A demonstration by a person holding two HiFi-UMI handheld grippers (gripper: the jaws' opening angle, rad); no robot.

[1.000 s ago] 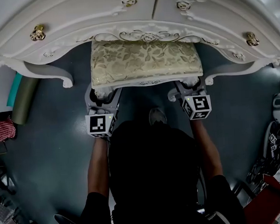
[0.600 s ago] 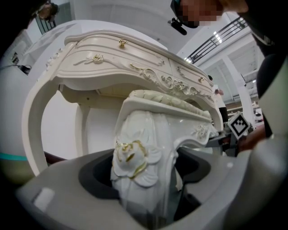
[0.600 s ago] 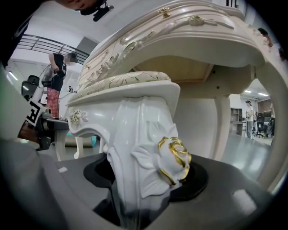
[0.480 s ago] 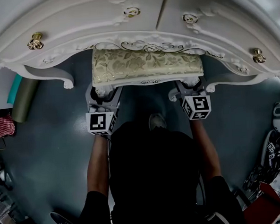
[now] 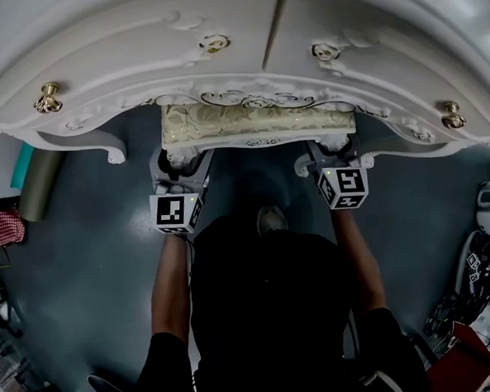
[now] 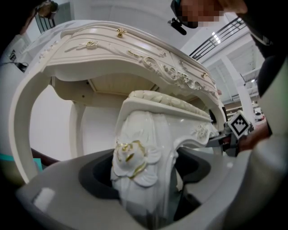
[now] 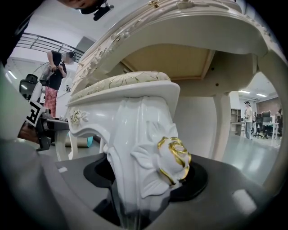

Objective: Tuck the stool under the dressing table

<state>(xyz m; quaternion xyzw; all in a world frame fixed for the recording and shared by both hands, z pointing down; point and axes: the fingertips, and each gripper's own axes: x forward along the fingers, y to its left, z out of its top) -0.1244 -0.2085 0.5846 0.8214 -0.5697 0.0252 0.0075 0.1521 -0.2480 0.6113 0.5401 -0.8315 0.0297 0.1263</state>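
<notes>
Stool (image 5: 257, 120): sits mostly under dressing table (image 5: 137, 48), long axis crosswise, front edge alone showing. Lies straight ahead of both grippers, equally near each. Gripped at front left leg (image 6: 139, 166) by left gripper (image 5: 180, 168), at front right leg (image 7: 144, 166) by right gripper (image 5: 329, 154), jaws clamped on each. Likely needs only a level push inward.

clothing: black top (image 5: 268, 297) | left tongs (image 5: 179, 163), right tongs (image 5: 328, 153): grey, black-white marker cubes (image 5: 178, 213)

Dark grey floor (image 5: 84, 267), white wall (image 6: 51, 126), ceiling strip lights (image 6: 215, 39)
</notes>
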